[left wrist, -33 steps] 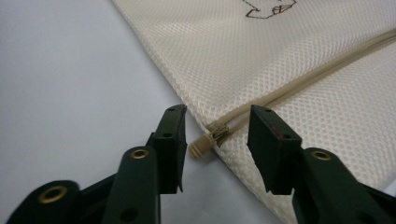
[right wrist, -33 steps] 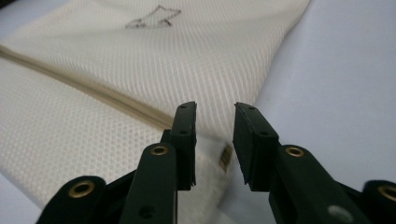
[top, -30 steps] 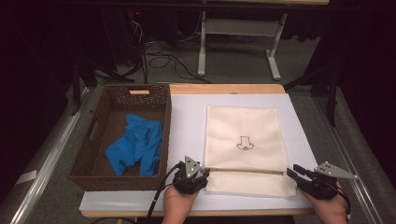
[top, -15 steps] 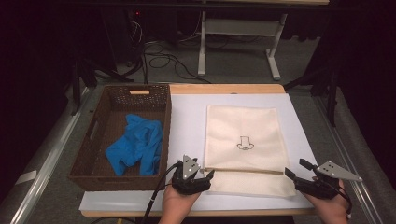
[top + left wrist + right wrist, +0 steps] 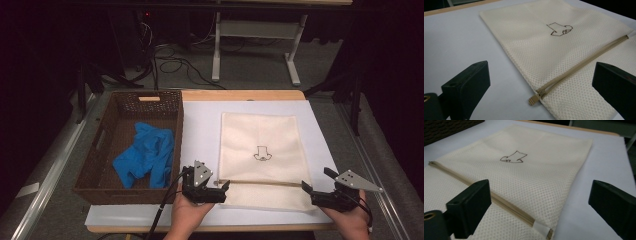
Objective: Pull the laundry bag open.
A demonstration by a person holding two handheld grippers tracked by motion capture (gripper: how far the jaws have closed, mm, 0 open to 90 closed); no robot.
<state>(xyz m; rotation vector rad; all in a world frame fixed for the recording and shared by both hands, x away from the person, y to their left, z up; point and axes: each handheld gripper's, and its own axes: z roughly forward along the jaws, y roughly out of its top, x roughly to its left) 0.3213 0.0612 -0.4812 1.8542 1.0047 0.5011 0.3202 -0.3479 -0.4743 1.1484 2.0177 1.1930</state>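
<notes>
A cream mesh zip bag (image 5: 260, 150) with a small dark drawing lies flat on the white sheet (image 5: 205, 125). Its tan zipper (image 5: 260, 183) runs across near the front edge. My left gripper (image 5: 224, 190) sits at the zipper's left end. In the left gripper view the zipper pull (image 5: 533, 100) lies between the wide-apart jaws of the left gripper (image 5: 544, 83), untouched. My right gripper (image 5: 312, 187) is at the zipper's right end. There the bag's corner (image 5: 542, 228) lies between the right gripper's (image 5: 539, 200) spread jaws. Both pairs of jaws have just been opening and press on nothing.
A dark wicker basket (image 5: 145, 96) stands left of the sheet with a crumpled blue cloth (image 5: 145, 160) inside. The wooden table edge (image 5: 240, 94) shows at the back. Beyond it are a dark floor, cables and a metal stand (image 5: 255, 40).
Both grippers' jaws have spread apart at the two ends of the zipper. The hands have stayed about where they were, and the bag lies flat.
</notes>
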